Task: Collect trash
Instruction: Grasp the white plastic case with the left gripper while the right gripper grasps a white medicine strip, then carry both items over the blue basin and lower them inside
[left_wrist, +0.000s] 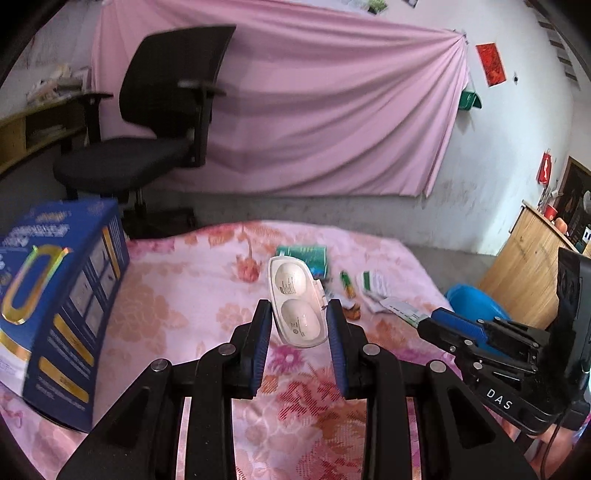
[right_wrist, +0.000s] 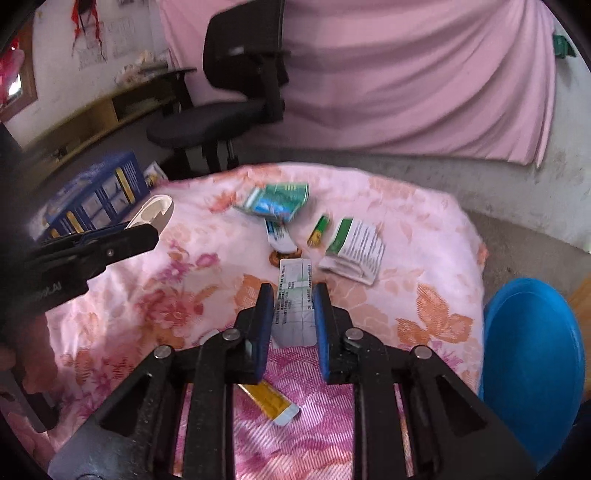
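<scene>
On the far left a blue carton (left_wrist: 62, 299) stands on the table's pink flowered cloth (left_wrist: 177, 295), with a black office chair (left_wrist: 155, 122) behind it against a pink sheet (left_wrist: 332, 118) hung on the wall.

Your left gripper (left_wrist: 298, 325) is raised above the cloth, pinching a white plastic blister shell (left_wrist: 297, 301) with two round hollows. Both blue pads press on its lower end, and the rest sticks out ahead of the fingers.

Beyond it, near the middle of the cloth, the loose trash lies close together: a green and blue packet (right_wrist: 277, 201), a small green and yellow tube (right_wrist: 318, 229), and a folded white leaflet with a green stripe (right_wrist: 354, 249).

Your right gripper (right_wrist: 293, 317) is nearer you, its jaws drawn in on a white printed paper strip (right_wrist: 295, 295). The pads touch both of the strip's long edges. A yellow sachet (right_wrist: 269, 402) lies on the cloth under this gripper.

At the far right, off the table's edge, sits a blue bin (right_wrist: 532, 350).
</scene>
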